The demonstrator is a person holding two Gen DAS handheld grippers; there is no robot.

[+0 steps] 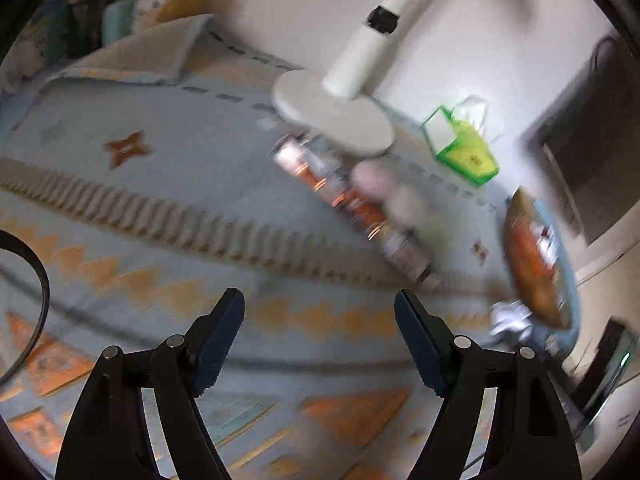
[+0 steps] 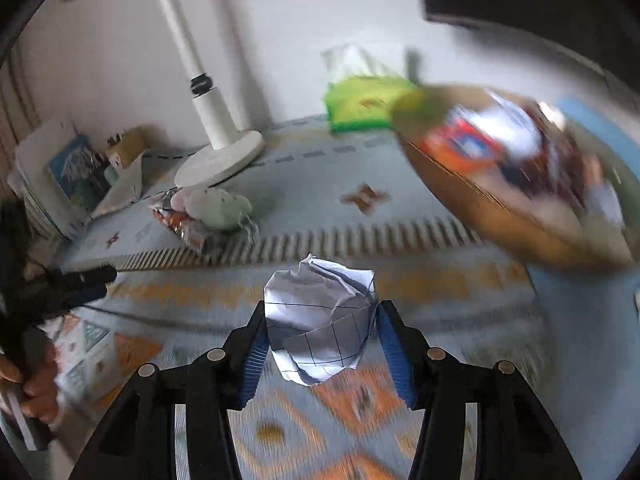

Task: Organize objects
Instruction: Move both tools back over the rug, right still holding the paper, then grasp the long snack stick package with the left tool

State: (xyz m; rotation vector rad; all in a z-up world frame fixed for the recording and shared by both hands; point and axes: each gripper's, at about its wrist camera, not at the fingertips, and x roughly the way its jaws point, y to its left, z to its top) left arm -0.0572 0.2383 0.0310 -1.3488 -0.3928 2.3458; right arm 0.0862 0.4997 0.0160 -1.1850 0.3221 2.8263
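Between my right gripper's [image 2: 320, 334] fingers: a crumpled paper ball [image 2: 320, 320], pinched.
Over the patterned cloth [image 2: 420, 284] I carry it, with the filled basket [image 2: 500, 216] far right. My left gripper's [image 1: 320, 340] fingers stand spread, nothing between them; snack packets [image 1: 352, 204] lie beyond.

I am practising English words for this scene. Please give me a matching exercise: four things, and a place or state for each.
Things:
1. paper ball
2. lamp
3. left tool
4. basket

Places or states:
A. open, holding nothing
B. standing by the wall
C. between the right tool's fingers
D. full of packets

Pairs: 1-C, 2-B, 3-A, 4-D
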